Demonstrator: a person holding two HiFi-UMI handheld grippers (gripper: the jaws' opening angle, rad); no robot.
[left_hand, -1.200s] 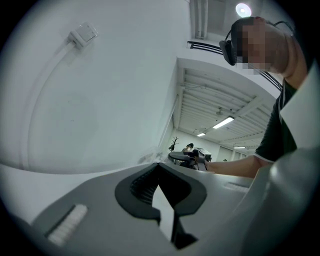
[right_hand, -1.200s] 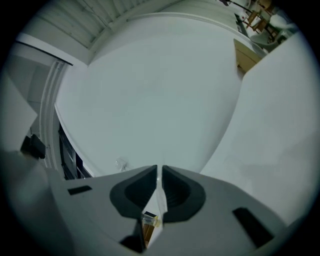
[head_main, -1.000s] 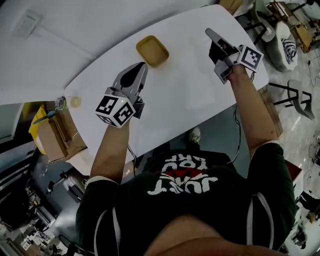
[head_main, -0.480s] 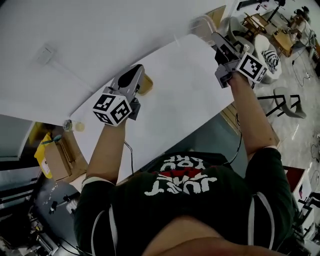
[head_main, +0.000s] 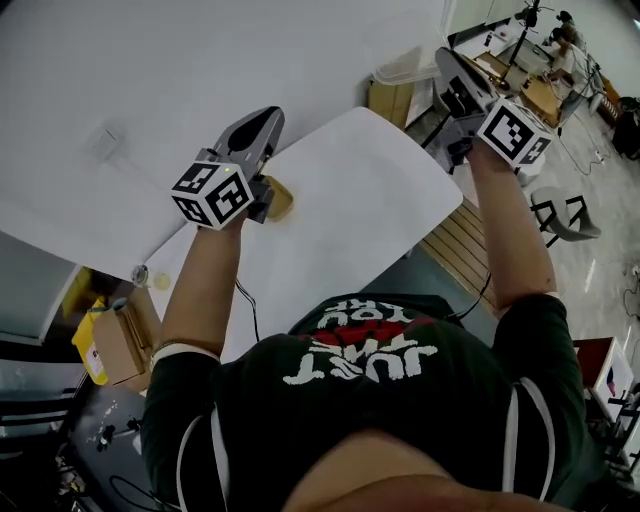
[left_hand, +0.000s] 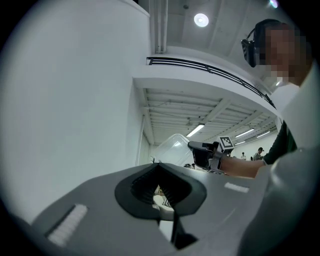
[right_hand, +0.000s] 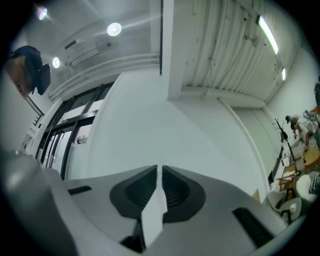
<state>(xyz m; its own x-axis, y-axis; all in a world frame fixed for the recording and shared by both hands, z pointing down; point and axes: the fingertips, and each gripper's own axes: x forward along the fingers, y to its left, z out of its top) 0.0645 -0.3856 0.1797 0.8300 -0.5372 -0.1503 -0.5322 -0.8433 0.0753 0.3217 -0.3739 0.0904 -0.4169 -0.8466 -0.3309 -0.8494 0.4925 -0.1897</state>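
Note:
In the head view my left gripper (head_main: 266, 120) is held up in the air above the left part of a white table (head_main: 370, 190), jaws shut and empty. A yellow dish (head_main: 281, 200) lies on the table, half hidden behind that gripper. My right gripper (head_main: 445, 58) is raised beyond the table's far right corner, also shut on nothing. The left gripper view has its jaws (left_hand: 159, 166) closed against a white wall and ceiling, with the right gripper (left_hand: 204, 152) in the distance. In the right gripper view the jaws (right_hand: 160, 169) meet before a white wall.
A clear plastic bin (head_main: 405, 68) stands past the table's far end, with wooden furniture (head_main: 385, 100) beside it. A cardboard box (head_main: 112, 340) and a yellow bag (head_main: 82, 320) sit on the floor at the left. A chair (head_main: 560, 215) stands at the right.
Both grippers have lifted away from the table and now point up at wall and ceiling. The yellow dish has slipped partly behind the left gripper. Jaws stayed shut.

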